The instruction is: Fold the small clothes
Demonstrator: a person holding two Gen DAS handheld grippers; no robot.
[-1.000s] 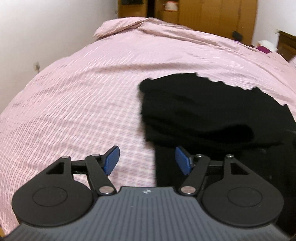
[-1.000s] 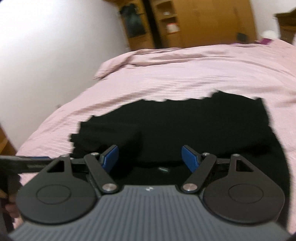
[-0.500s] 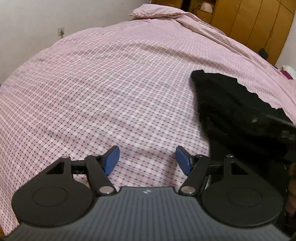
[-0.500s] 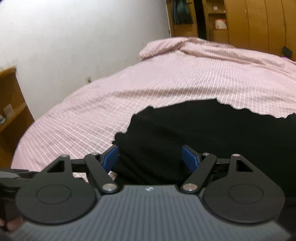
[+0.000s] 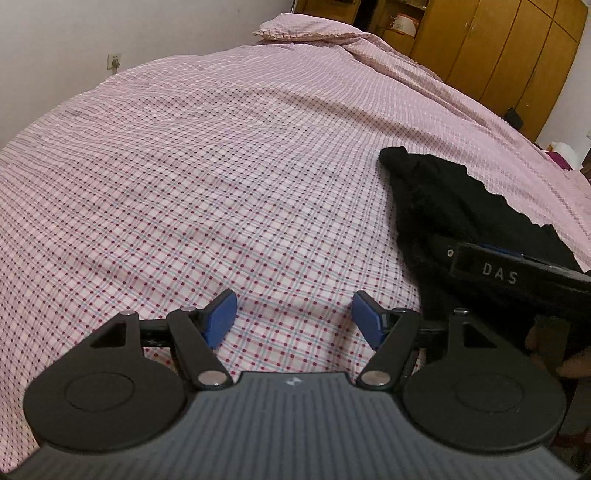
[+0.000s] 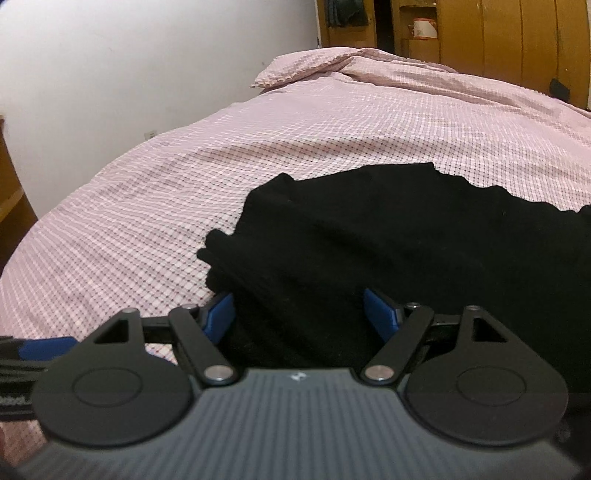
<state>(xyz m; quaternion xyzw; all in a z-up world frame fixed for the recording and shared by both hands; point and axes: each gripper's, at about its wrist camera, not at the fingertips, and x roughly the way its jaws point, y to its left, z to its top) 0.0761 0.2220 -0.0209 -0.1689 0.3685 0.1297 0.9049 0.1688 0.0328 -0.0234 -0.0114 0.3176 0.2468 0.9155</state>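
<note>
Nearest my left wrist camera, I find the left gripper [image 5: 291, 319] released, its blue pads [image 5: 218, 318] spread wide over bare checked bedcover [image 5: 184, 192] and grasping nothing. Just to its right, the black garment [image 5: 458, 214] lies on the bed, with the side of the right gripper [image 5: 517, 275], lettered "DAS", over its near part. From the right wrist camera, I record the right gripper [image 6: 301, 317] likewise released, jaws apart, with the black garment [image 6: 406, 251] lying between and beyond its pads; I cannot tell whether the pads touch the cloth. The garment lies spread flat, with a doubled-over bulge at its left edge and a scalloped far hem. Beyond it the pink checked bedcover [image 6: 332, 122] runs to a pillow [image 6: 306, 66] at the head. Farthest off stand a white wall [image 6: 147, 55] and wooden wardrobes [image 6: 498, 33].
</note>
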